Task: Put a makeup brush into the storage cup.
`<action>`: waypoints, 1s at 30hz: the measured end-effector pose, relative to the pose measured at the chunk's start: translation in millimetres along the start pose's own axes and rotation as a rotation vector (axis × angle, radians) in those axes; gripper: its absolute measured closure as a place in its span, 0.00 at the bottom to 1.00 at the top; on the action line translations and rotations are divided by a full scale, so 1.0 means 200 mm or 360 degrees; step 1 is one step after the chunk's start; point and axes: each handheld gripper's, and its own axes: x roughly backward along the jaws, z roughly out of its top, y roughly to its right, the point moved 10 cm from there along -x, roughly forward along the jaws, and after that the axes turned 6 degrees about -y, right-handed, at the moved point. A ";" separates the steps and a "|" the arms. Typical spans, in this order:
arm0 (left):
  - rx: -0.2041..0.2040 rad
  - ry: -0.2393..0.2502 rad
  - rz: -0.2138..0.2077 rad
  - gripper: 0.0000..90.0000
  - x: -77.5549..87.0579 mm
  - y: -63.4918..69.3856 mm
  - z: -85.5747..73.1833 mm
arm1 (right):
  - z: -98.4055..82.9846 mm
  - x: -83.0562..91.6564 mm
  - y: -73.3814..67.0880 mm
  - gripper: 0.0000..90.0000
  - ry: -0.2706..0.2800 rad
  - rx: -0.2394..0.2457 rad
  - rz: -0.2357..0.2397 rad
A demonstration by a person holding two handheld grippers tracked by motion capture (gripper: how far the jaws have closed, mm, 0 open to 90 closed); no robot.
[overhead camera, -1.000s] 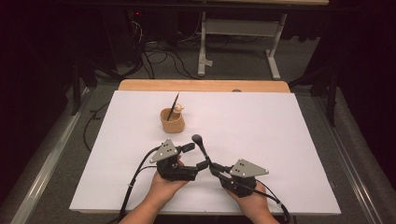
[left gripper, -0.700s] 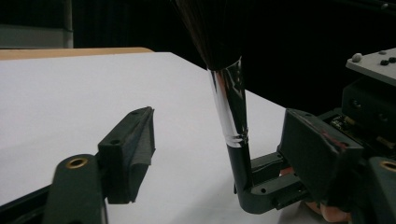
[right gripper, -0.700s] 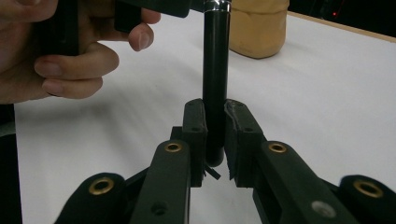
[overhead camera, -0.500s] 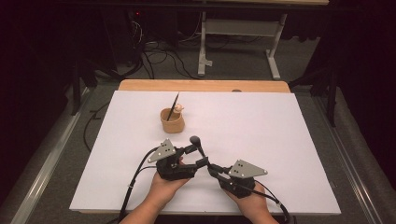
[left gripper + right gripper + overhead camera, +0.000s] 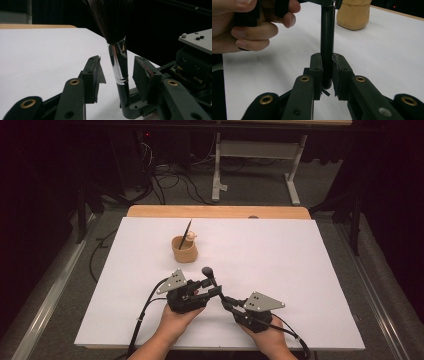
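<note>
Two grippers low centre of the high view, right gripper (image 5: 327,75) clamped on black brush (image 5: 327,45) handle, left gripper (image 5: 117,75) jaws just closing, brush ferrule between, pads not yet touching, tan cup (image 5: 184,249) above.

A recording lab or test room is indicated rather than a home. A bench (image 5: 280,270) covered with a plain white sheet is set on a grey carpeted floor (image 5: 260,190), with its wooden edge (image 5: 215,212) exposed at the far side. Loose black cables (image 5: 165,180) are strewn across the floor behind it, beside the white metal legs of a second table (image 5: 295,180). The surroundings are kept dark, and a small red indicator light (image 5: 146,135) is seen on equipment at the back.
</note>
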 end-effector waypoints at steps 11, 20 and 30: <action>-0.0001 -0.0005 -0.0026 0.79 0.00 0.01 0.00 | 0.00 0.00 -0.01 0.90 -0.0005 0.0008 0.0002; 0.0029 0.0003 -0.0061 0.83 0.00 0.01 0.00 | 0.00 -0.01 -0.01 0.90 0.0001 0.0009 -0.0007; 0.0043 0.0009 -0.0091 0.85 0.00 0.02 0.00 | -0.01 -0.01 0.00 0.90 -0.0003 0.0038 -0.0021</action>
